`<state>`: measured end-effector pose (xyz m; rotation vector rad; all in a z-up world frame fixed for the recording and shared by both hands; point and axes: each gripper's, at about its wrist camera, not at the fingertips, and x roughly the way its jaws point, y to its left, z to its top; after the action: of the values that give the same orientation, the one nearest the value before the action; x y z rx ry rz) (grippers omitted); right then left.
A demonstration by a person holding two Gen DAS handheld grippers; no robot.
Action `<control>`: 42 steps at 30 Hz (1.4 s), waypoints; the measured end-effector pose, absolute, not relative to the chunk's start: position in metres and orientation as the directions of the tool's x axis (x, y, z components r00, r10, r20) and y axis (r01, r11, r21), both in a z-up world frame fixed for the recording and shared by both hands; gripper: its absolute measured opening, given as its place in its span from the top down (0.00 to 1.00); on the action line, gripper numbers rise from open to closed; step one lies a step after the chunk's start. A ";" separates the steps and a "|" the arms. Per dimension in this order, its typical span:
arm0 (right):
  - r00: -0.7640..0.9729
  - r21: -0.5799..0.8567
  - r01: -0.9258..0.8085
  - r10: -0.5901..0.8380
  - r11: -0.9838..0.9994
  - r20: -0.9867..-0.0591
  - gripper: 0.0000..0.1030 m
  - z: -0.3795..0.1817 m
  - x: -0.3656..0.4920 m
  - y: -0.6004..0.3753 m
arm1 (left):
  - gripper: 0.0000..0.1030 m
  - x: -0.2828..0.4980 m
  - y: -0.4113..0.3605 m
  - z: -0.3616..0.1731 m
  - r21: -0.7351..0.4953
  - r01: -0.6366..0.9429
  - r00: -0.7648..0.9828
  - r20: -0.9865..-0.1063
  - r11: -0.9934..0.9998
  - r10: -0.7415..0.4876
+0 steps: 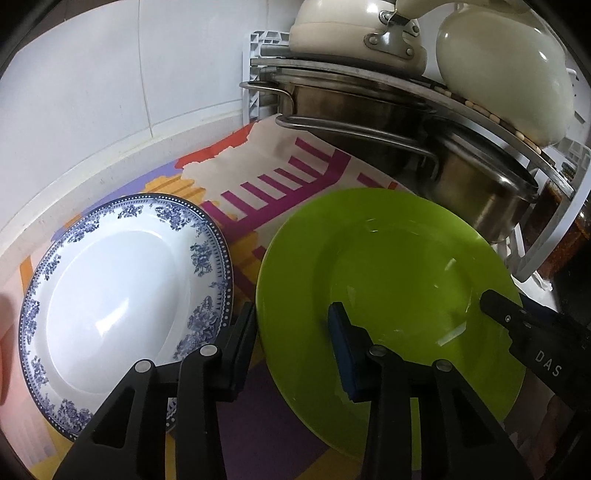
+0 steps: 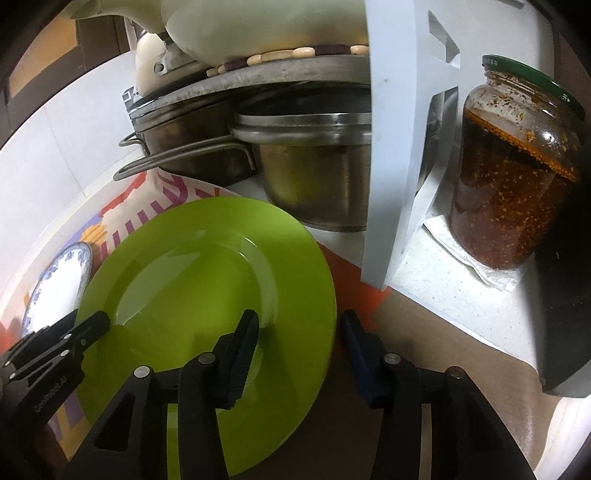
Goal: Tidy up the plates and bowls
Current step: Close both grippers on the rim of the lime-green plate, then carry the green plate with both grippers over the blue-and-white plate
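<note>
Here, green plate [image 1: 391,295] lies flat on the patterned mat [image 1: 266,184], with both grippers at its near edge. Left gripper [image 1: 291,332] has its jaws spread, straddling the plate's left rim: one finger off the plate in the gap beside it, the other over the green surface; whether they touch is unclear. Right gripper [image 2: 299,339] is likewise wide apart across the plate's right rim, one finger over the plate, the other outside it above the brown counter. Nothing pinched by either. Blue-and-white floral plate [image 1: 125,302] sits just beside the green one on the same mat, close but apart. Behind both, steel pots [image 1: 369,122] are stacked under a metal shelf [image 2: 295,74] carrying cream kettles [image 1: 354,33]. Right of the white rack leg [image 2: 399,147], a jar of chili sauce [image 2: 513,177] stands on folded paper.
</note>
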<state>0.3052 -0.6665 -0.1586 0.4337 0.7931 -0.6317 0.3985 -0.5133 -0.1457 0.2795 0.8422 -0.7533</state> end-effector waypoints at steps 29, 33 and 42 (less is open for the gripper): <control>0.586 0.121 0.602 -0.334 0.789 -0.739 0.61 -0.121 0.279 -0.629 | 0.63 0.366 -0.458 -0.097 -0.048 0.629 0.502 -0.737 0.776 -0.452; 0.607 0.125 0.578 -0.323 0.806 -0.726 0.60 -0.105 0.268 -0.612 | 0.63 0.355 -0.432 -0.083 -0.055 0.596 0.528 -0.726 0.801 -0.442; 0.662 0.123 0.490 -0.276 0.863 -0.697 0.61 -0.075 0.257 -0.565 | 0.63 0.333 -0.360 -0.059 -0.066 0.491 0.597 -0.701 0.869 -0.390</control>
<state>0.2569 -0.5646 -0.0755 0.3147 0.7286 -0.4410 0.3329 -0.3600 -0.0589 0.1389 0.7779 -0.5132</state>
